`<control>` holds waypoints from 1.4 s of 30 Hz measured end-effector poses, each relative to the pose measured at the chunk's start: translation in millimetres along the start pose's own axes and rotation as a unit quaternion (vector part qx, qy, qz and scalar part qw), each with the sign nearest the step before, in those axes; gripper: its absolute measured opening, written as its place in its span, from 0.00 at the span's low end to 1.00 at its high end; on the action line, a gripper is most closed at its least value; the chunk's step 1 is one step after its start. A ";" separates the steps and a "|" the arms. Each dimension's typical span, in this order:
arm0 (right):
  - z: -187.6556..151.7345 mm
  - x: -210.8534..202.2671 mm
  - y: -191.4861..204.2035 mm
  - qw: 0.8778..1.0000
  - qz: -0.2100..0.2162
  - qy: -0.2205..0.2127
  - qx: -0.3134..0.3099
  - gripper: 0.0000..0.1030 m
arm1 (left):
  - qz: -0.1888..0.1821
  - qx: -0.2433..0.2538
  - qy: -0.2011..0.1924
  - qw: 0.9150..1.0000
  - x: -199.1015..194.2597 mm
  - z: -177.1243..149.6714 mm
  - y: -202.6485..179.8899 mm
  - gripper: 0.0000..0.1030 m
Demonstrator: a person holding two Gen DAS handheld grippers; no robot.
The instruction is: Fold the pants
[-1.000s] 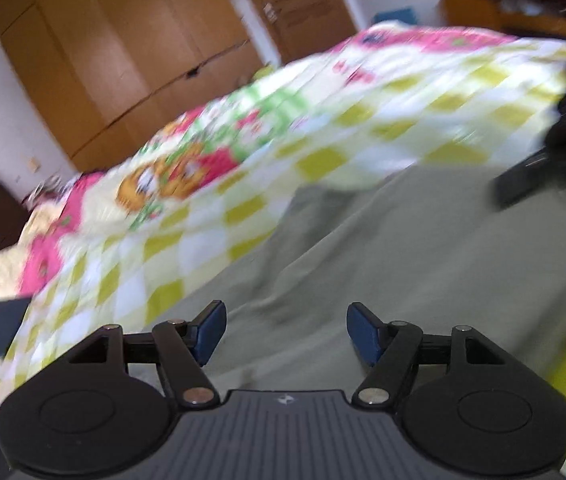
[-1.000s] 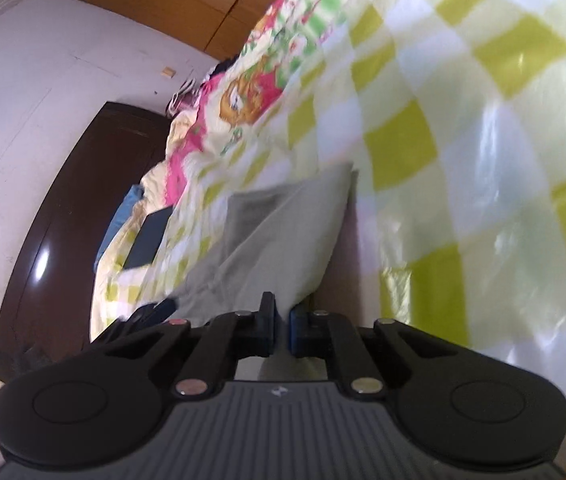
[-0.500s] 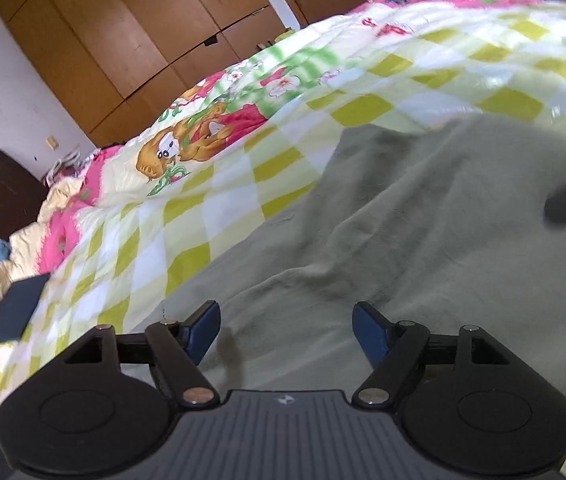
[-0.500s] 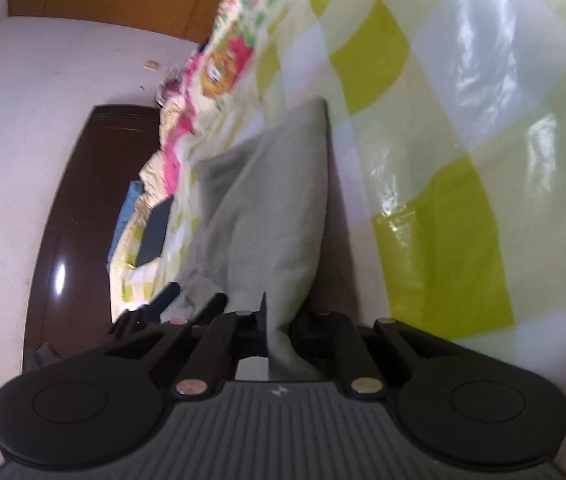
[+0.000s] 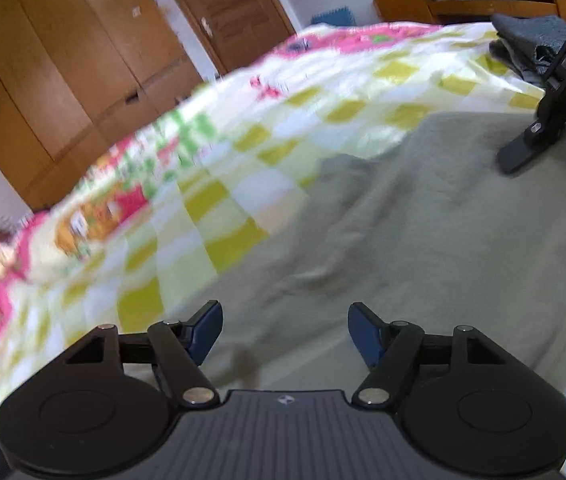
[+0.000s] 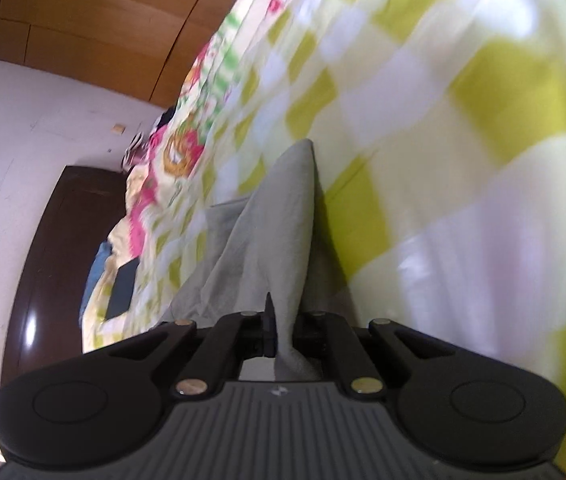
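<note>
Pants pinched in right gripper

Grey pants (yellow-checked bedspread)

The pants are seen as matt grey cloth, the bedsheet as smooth sheeny cloth, the wardrobe as polished wood.

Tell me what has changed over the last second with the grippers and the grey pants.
The right gripper closed fully on a fold of the grey pants and is carrying it across the checked bedspread. The left gripper stayed open above the pants, holding nothing.
</note>
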State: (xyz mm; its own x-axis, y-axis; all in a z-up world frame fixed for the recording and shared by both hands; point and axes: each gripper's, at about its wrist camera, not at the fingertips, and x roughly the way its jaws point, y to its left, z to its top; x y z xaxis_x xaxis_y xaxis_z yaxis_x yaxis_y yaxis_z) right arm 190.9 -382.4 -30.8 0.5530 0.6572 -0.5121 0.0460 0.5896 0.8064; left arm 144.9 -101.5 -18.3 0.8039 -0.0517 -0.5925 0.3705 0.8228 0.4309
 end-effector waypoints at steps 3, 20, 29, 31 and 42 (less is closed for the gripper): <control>-2.0 -8.7 17.9 1.000 -0.013 -0.006 -0.013 0.04 | -0.002 0.017 0.021 1.000 12.7 -8.4 -7.3 0.81; -92.3 117.1 242.3 0.943 -0.085 0.097 -0.307 0.05 | -0.002 -0.153 -0.017 0.988 -74.8 -91.3 74.0 0.82; -127.0 199.2 265.1 0.908 -0.172 0.138 -0.356 0.19 | -0.095 -0.256 -0.051 0.961 -101.5 -123.9 105.2 0.82; -122.2 197.1 264.6 0.918 -0.153 0.143 -0.336 0.25 | -0.106 -0.274 -0.060 0.954 -107.1 -128.1 113.3 0.82; -100.0 186.4 273.8 0.948 -0.084 0.117 -0.285 0.38 | -0.074 -0.279 -0.052 0.956 -136.6 -140.8 121.4 0.83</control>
State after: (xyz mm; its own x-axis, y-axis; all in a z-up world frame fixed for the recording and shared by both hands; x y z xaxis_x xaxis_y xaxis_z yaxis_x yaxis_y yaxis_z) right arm 223.4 -51.5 64.9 0.3748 0.5787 -0.7243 -0.3760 0.8090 0.4518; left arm 14.6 85.1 19.1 0.8149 -0.2231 -0.5350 0.2014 0.9744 -0.0996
